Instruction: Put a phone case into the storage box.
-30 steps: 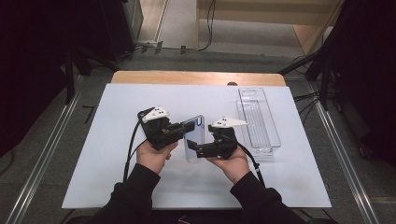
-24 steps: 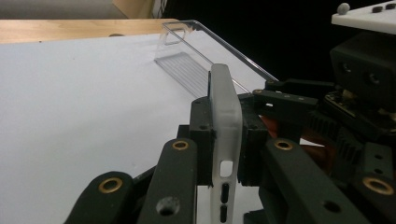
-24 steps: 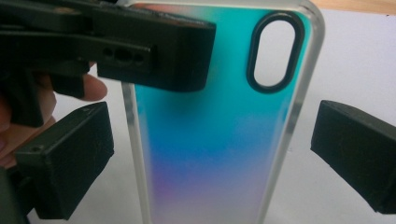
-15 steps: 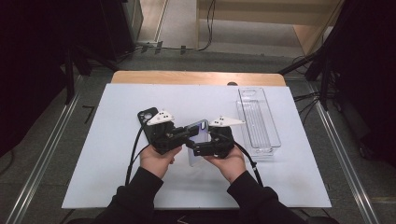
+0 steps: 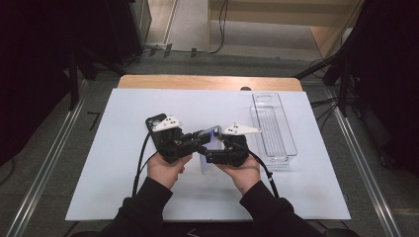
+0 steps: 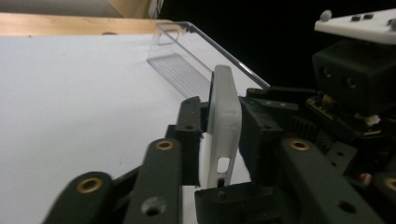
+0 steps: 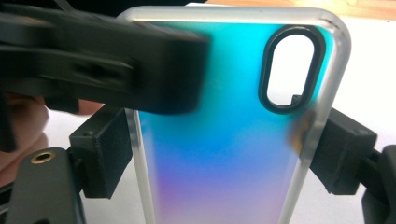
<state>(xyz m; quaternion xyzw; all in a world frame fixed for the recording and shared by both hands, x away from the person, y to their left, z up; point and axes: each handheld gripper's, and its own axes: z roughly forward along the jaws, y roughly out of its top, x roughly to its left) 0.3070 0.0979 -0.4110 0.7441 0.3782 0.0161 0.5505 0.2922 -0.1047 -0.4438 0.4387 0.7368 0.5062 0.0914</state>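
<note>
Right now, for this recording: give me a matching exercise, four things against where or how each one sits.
Things:
1. phone case
2. clear tray
3. left tool
4. right tool

Places or states:
A. lying on the table's right side, nothing in it
B. held edge-on, up off the table
C. jaws across the case's width, at its two long edges
D. jaws on the case's two flat faces

Pairs: 1-B, 2-A, 3-D, 4-C
</note>
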